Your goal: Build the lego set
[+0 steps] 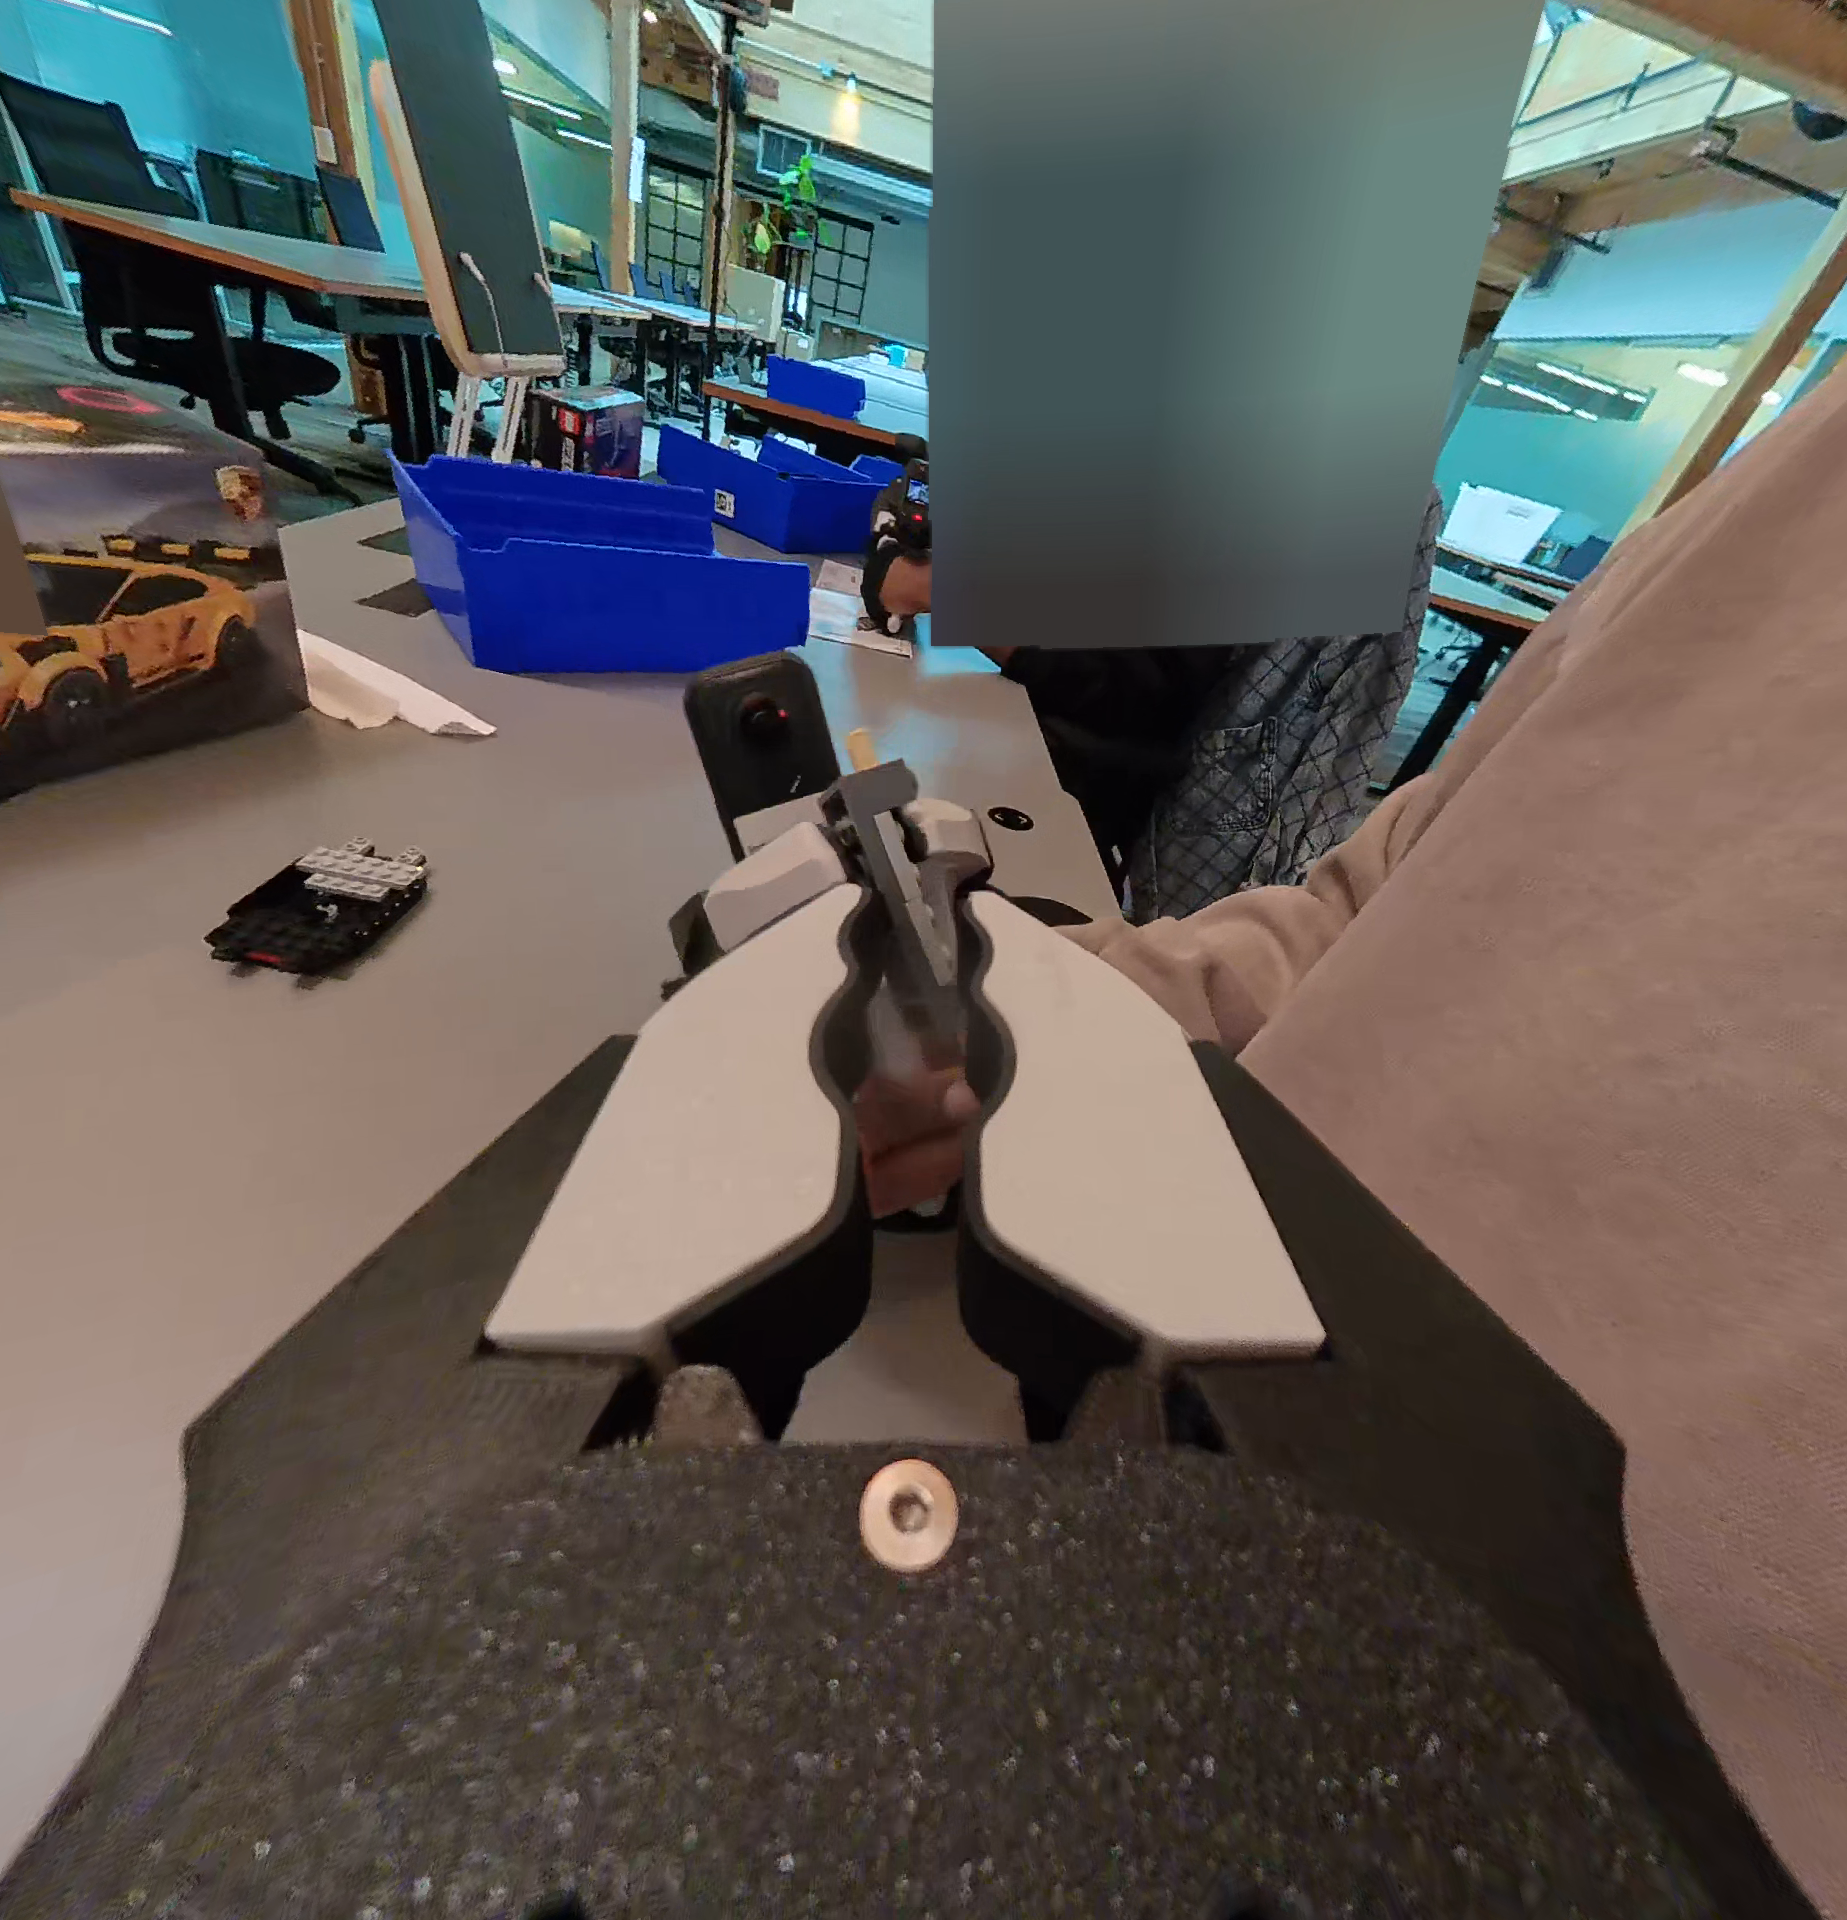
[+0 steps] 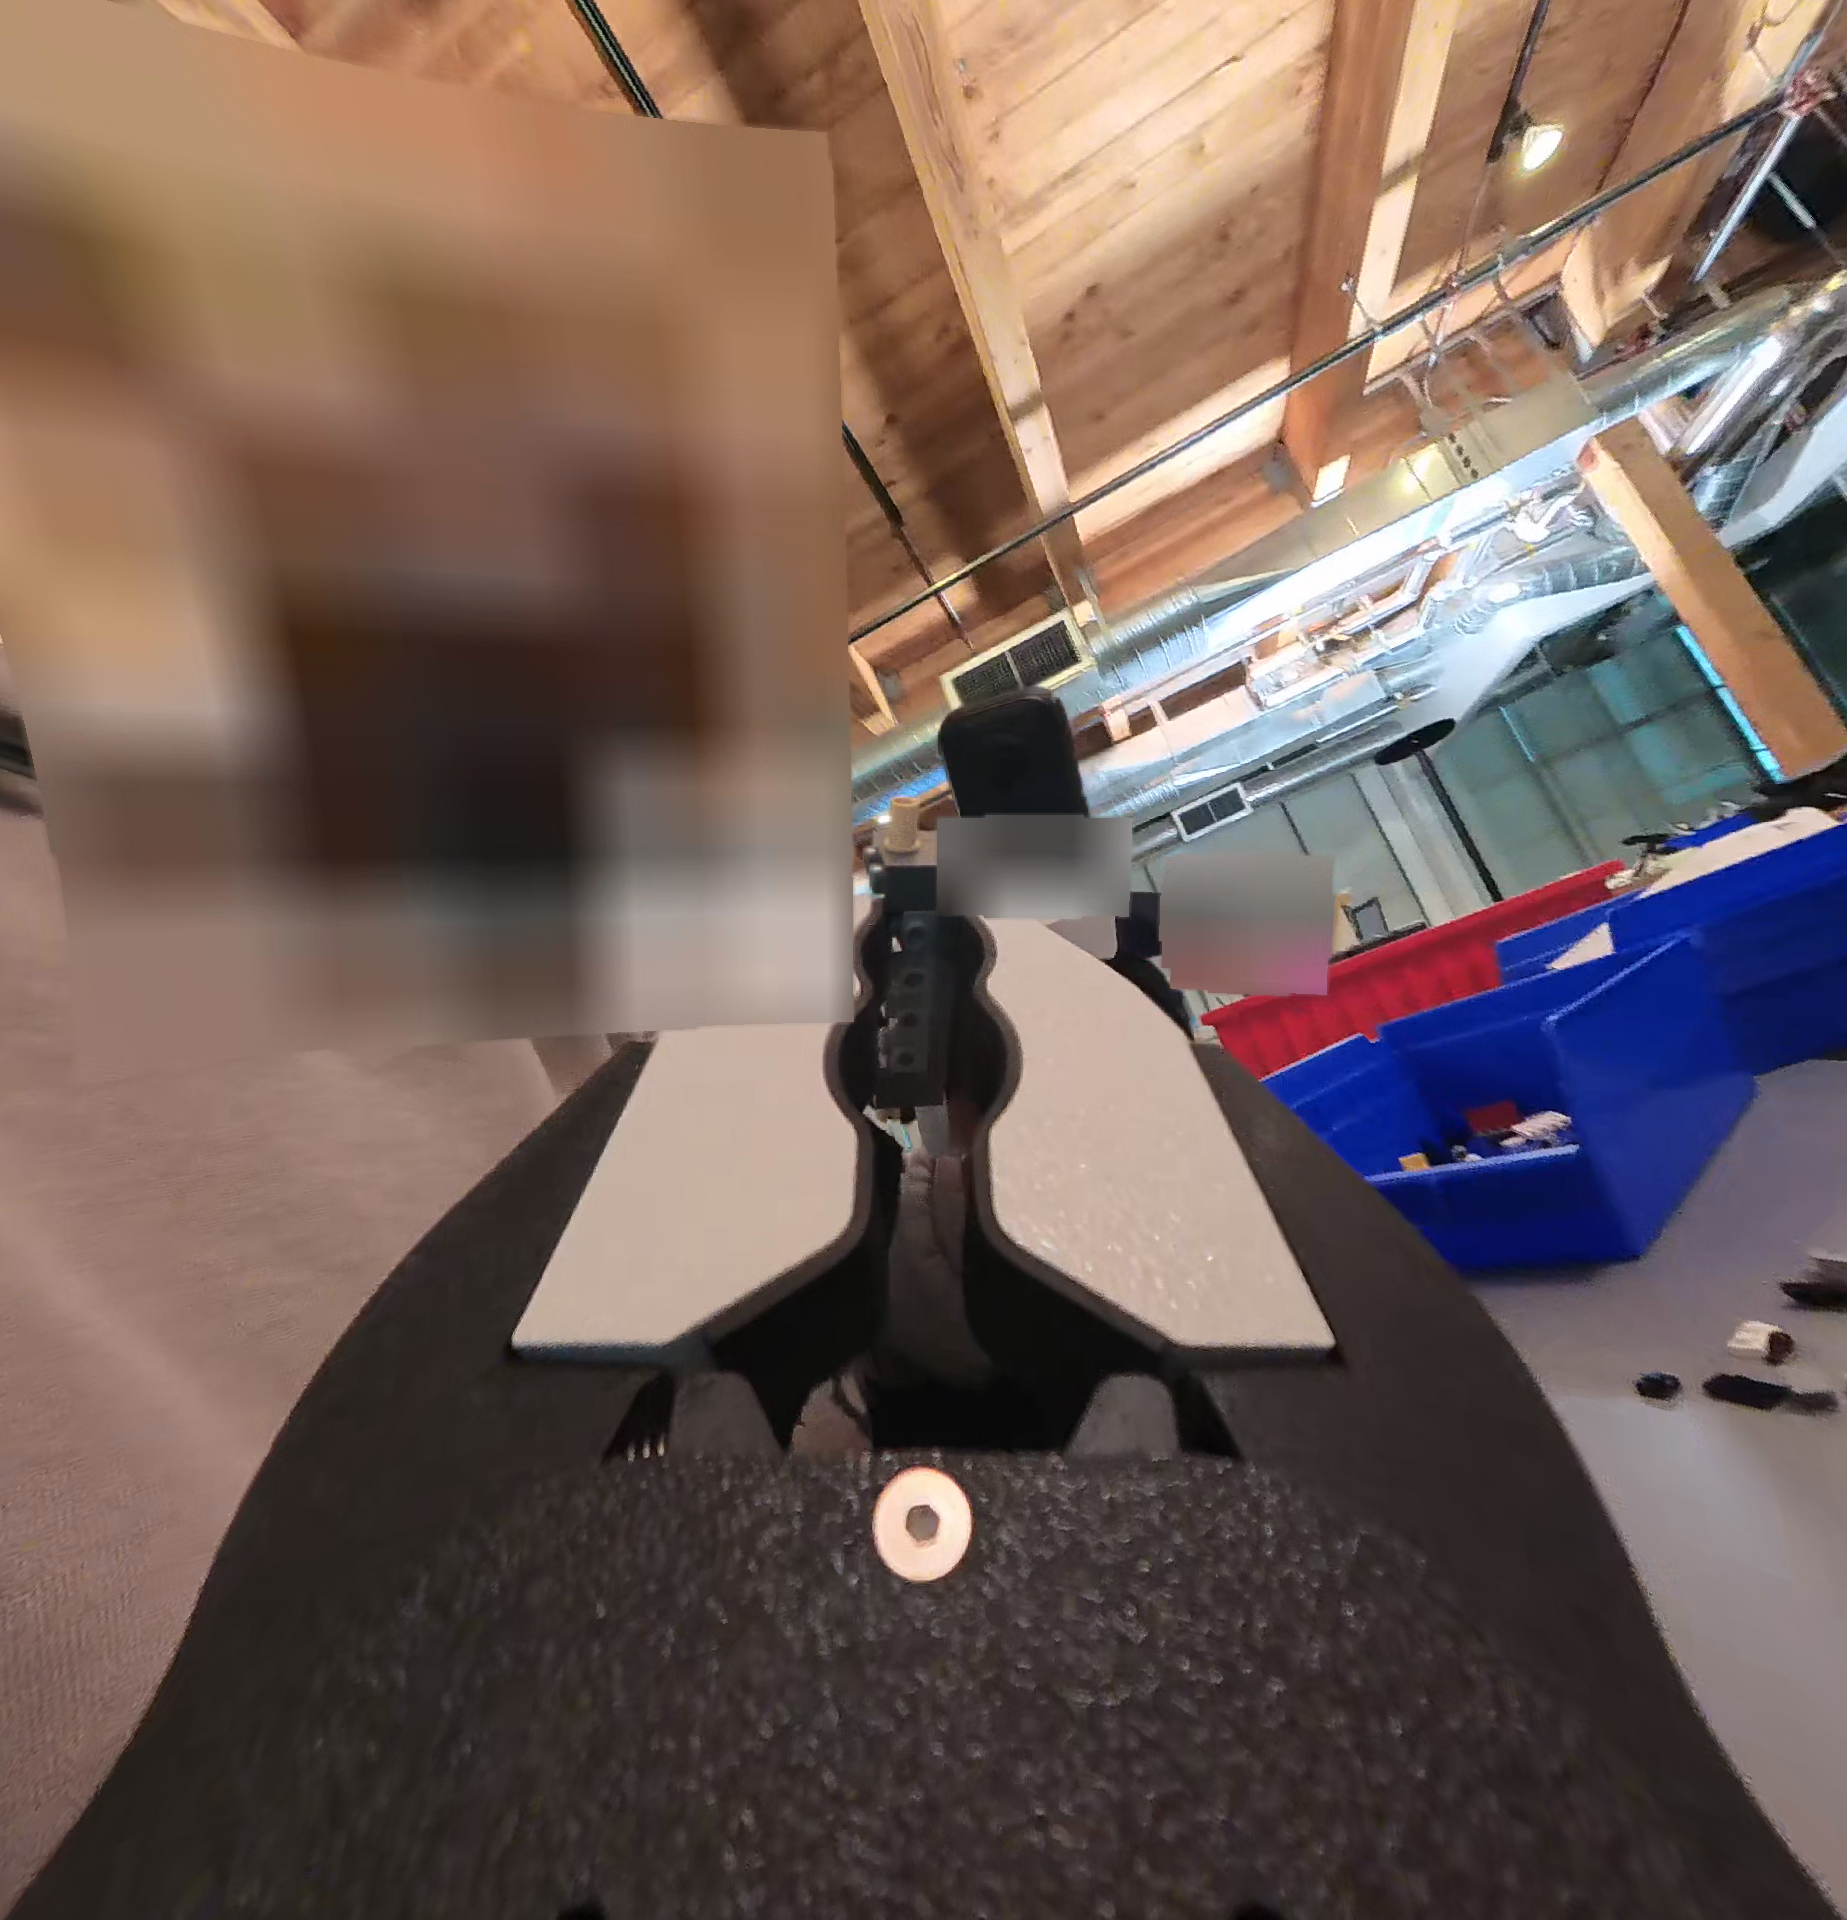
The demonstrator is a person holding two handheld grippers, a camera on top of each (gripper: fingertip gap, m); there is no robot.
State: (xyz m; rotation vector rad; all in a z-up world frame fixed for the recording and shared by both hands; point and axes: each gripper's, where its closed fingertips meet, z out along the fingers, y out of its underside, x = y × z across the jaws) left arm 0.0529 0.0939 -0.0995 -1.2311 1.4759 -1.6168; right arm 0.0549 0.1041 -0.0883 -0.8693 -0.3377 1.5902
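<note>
Lego piece (image 1: 903,914), a slim dark grey assembly, sits pinched in the left hand-held gripper (image 1: 914,935), raised above the table (image 1: 586,831); the right hand-held gripper (image 2: 924,997) clamps a black holed beam (image 2: 914,1003). Only the left wrist view shows the black-and-grey chassis (image 1: 321,904), well apart, and the box (image 1: 119,603). Only the right wrist view shows scattered loose pieces (image 2: 1750,1382) beside blue bins (image 2: 1625,1122).

Two tongs (image 1: 903,935) (image 2: 924,997), one boxed car set (image 1: 119,613), one red bin (image 2: 1355,987) — blue bins (image 1: 607,592) (image 2: 1584,1122) in both views.
</note>
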